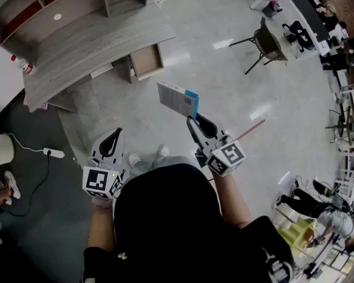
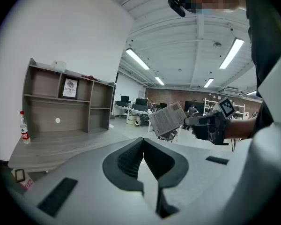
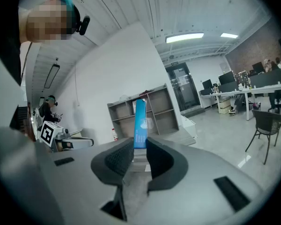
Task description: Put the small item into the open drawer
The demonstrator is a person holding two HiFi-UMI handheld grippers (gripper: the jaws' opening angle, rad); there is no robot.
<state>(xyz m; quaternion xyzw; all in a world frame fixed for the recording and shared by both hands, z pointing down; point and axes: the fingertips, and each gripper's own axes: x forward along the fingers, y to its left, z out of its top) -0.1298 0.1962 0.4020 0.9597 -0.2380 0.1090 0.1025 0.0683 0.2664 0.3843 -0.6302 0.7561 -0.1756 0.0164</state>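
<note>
My right gripper (image 1: pixel 190 120) is shut on a small flat box (image 1: pixel 178 99), white with a blue edge, held up in the air over the floor. In the right gripper view the box's blue edge (image 3: pixel 140 123) stands upright between the pads of the gripper (image 3: pixel 140 143). The open drawer (image 1: pixel 146 61) hangs under the grey desk (image 1: pixel 94 40), ahead and to the left of the box. My left gripper (image 1: pixel 115 133) is low at the left, shut and empty; its tips (image 2: pixel 143 140) touch. From it I see the box (image 2: pixel 167 118) and the right gripper (image 2: pixel 210 125).
A shelf unit (image 2: pixel 65 102) stands on the desk, with a bottle (image 1: pixel 22 65) at its left end. A chair (image 1: pixel 265 43) stands at the upper right. A power strip (image 1: pixel 54 153) lies on the dark floor at left. Desks and people fill the right edge.
</note>
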